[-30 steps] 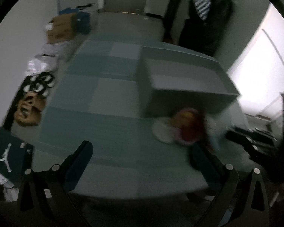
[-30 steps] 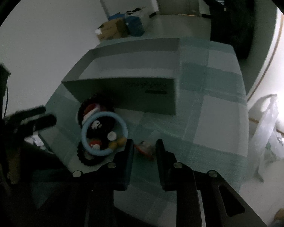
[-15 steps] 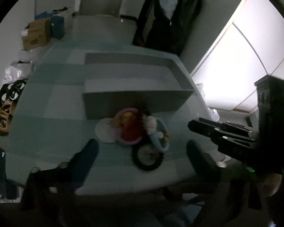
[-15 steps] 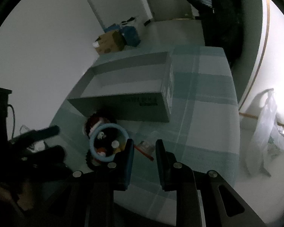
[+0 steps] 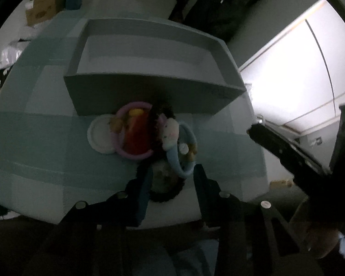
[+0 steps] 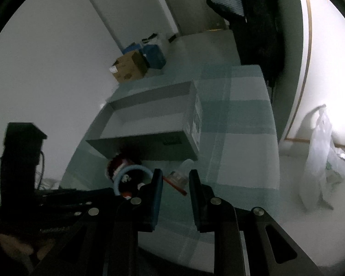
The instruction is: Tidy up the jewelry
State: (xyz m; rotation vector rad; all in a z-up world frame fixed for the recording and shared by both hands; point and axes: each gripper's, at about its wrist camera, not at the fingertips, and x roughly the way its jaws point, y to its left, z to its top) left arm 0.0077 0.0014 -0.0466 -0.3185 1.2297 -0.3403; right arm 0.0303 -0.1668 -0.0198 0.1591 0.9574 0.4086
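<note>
Matt cardboard box (image 5: 149, 92), woven checked tablecloth (image 5: 46, 138), fuzzy hair ties (image 5: 163, 184)

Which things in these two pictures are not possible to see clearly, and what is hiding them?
- Left wrist view: dark fuzzy ring between the closing left gripper fingers; contact lost in gloom.
- Right wrist view: pile partly behind the left tool; small packet blurred.
- Grey box floor: front wall hides part.

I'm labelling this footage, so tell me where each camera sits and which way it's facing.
Left wrist: on the left gripper, angled down at the pile of rings: pink ring, blue ring, dark fuzzy ring between its closing jaws; the right gripper shows.
Right wrist: on the right gripper, angled down over the checked tablecloth; jaws narrow, holding nothing.
Shared: the grey box and the blue ring.
</note>
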